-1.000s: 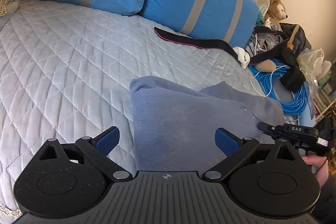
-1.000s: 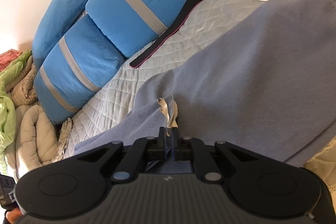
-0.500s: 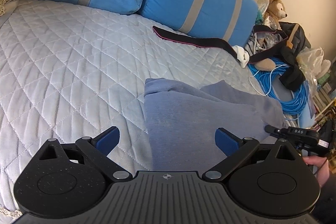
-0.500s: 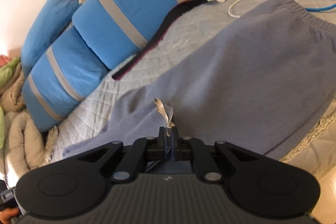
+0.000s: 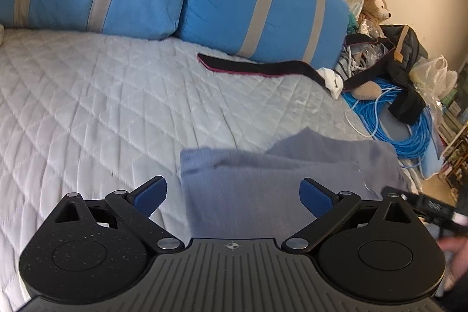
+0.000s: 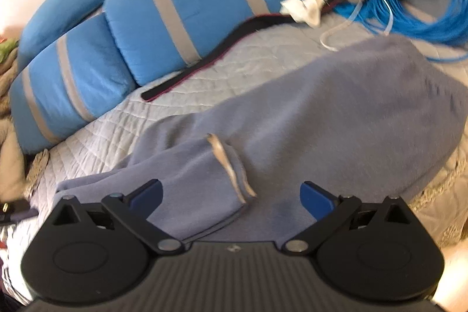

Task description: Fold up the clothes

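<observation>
A grey-blue fleece garment (image 6: 336,113) lies folded on the quilted bed cover (image 5: 102,95). Its collar edge with a beige label (image 6: 225,163) rests just ahead of my right gripper (image 6: 231,195). That gripper's jaws are opening wide, and the cloth lies loose beneath them with no pad pressing on it. In the left wrist view the same garment (image 5: 263,180) shows a folded corner in front of my left gripper (image 5: 232,195), which is open and holds nothing. The other gripper's body (image 5: 424,203) shows at the right edge, with a hand below it.
Blue pillows with grey stripes (image 5: 257,5) line the back of the bed. A black strap with a pink edge (image 5: 257,67) lies before them. A coil of blue cable (image 5: 409,130), a white rag (image 5: 332,79), a teddy bear (image 5: 376,6) and bags crowd the right.
My right gripper was shut on the garment's collar edge and now stands open, the cloth dropped onto the bed. The left wrist view has shifted, so the garment sits lower and further right.
</observation>
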### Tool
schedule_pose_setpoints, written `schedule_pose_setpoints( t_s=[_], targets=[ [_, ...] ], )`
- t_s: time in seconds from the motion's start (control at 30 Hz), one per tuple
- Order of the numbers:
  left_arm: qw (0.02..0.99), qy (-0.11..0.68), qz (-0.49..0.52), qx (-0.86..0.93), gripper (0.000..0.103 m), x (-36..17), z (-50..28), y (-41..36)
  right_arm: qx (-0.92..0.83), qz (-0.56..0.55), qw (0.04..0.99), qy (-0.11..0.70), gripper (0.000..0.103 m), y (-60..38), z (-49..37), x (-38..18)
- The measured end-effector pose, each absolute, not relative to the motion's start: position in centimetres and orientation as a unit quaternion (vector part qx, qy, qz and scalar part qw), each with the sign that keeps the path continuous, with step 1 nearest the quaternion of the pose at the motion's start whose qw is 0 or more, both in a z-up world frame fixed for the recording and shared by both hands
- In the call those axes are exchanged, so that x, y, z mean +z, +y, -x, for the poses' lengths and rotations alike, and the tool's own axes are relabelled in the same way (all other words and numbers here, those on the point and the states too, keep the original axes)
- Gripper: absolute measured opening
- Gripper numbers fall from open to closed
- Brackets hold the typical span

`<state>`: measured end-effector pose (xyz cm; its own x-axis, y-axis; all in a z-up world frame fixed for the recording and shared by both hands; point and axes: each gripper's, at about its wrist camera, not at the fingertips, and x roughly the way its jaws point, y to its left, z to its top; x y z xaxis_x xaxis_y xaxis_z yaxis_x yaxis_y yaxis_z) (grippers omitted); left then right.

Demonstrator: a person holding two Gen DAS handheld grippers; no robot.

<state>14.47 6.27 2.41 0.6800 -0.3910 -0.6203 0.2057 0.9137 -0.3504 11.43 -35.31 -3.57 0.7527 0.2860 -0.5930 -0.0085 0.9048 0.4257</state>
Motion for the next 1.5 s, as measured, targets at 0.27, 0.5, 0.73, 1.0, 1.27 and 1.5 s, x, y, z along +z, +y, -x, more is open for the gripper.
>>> schedule_pose_setpoints(
  t_s=[0.27,0.5,0.73,1.0,1.27,1.5],
  targets=[
    [0.882,0.363,0.221,-0.204,0.098,1.5,-16.9,7.1,0.154,-0.124,0.932,0.304,0.103,-30.7,-9.8,-2.8],
    [0.848,0.397,0.282,-0.211,0.098,-1.7,-20.6,7.4,0.163,-0.129,0.924,0.322,0.103,-29.6,-9.8,-4.5],
    [0.820,0.396,0.355,-0.210,0.098,-3.9,-22.5,9.2,0.174,-0.145,0.918,0.326,0.103,-30.2,-9.8,-4.9],
    [0.849,0.372,0.330,-0.177,0.098,-2.6,-20.8,11.3,0.171,-0.171,0.913,0.328,0.103,-30.6,-9.7,-5.3],
    [0.835,0.384,0.350,-0.181,0.098,-3.0,-17.5,12.4,0.176,-0.194,0.911,0.318,0.103,-31.2,-9.4,-5.4],
    [0.790,0.405,0.411,-0.208,0.098,-5.0,-15.7,13.4,0.174,-0.241,0.901,0.316,0.103,-32.6,-9.6,-5.9]
  ],
)
